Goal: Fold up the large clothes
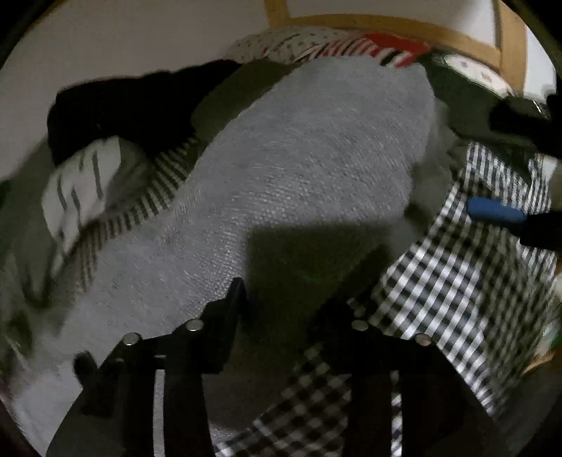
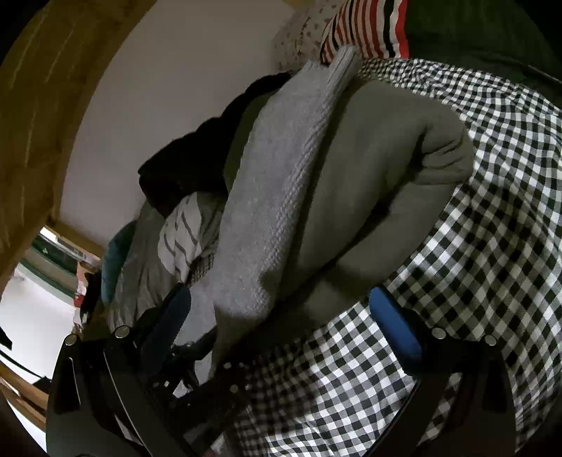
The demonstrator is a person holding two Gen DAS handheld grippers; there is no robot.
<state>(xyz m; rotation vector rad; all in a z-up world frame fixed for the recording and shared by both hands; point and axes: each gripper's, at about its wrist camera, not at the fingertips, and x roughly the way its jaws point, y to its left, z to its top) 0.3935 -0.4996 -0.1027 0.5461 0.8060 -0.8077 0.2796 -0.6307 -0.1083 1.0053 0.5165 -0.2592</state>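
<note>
A folded grey knit garment (image 1: pixel 305 168) lies across the bed; it also shows in the right wrist view (image 2: pixel 277 197), with an olive-grey folded layer (image 2: pixel 379 168) beside it. A black-and-white checked cloth (image 1: pixel 456 274) lies under and right of it, also filling the right wrist view (image 2: pixel 474 246). My left gripper (image 1: pixel 291 302) is open above the grey garment's near edge, holding nothing. My right gripper (image 2: pixel 277 306) is open, its jaws either side of the folded garment's near end; its blue finger (image 1: pixel 495 211) shows at the right of the left wrist view.
A pile of other clothes lies along the wall: a black garment (image 1: pixel 123 112), a white striped piece (image 1: pixel 84 190), a red-striped piece (image 1: pixel 379 49). A wooden bed frame (image 1: pixel 421 28) runs behind. A wooden post (image 2: pixel 38 123) stands at the left in the right wrist view.
</note>
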